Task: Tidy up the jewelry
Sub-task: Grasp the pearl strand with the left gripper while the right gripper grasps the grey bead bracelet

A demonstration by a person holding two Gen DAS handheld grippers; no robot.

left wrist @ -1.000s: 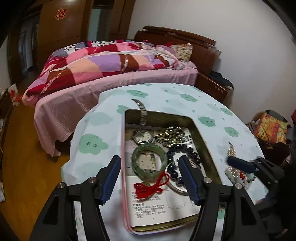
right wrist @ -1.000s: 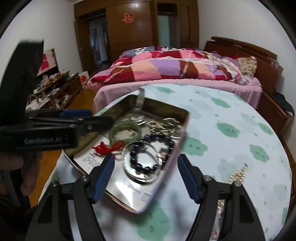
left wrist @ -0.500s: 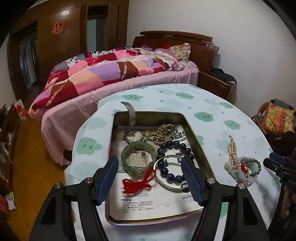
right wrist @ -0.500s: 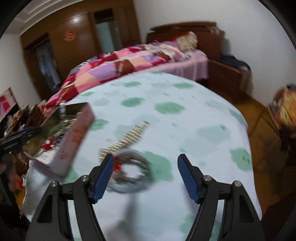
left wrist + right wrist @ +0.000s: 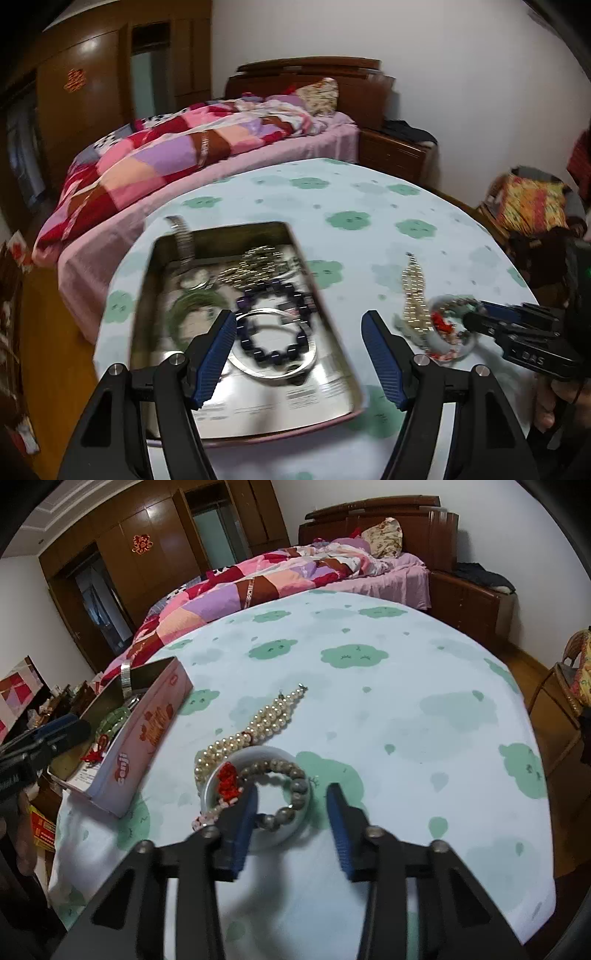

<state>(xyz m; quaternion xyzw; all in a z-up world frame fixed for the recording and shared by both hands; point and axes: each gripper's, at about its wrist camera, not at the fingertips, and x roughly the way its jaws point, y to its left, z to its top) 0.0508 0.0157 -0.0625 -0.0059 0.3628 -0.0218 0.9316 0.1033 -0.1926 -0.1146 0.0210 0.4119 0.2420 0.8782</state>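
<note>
Closing R gripper [image 5: 291,823] straddling bangle [image 5: 291,832]

left gripper [image 5: 299,354] spread over tin [image 5: 354,384] — bracelets inside (blurred) | right gripper [image 5: 476,317] closing

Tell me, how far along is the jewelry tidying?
Partly done. The rectangular metal tin already holds a dark purple bead bracelet, a silver bangle and a green bangle. The right gripper is closing around the white bangle and the brown bead bracelet. The pearl strands on the tablecloth remain.
</note>
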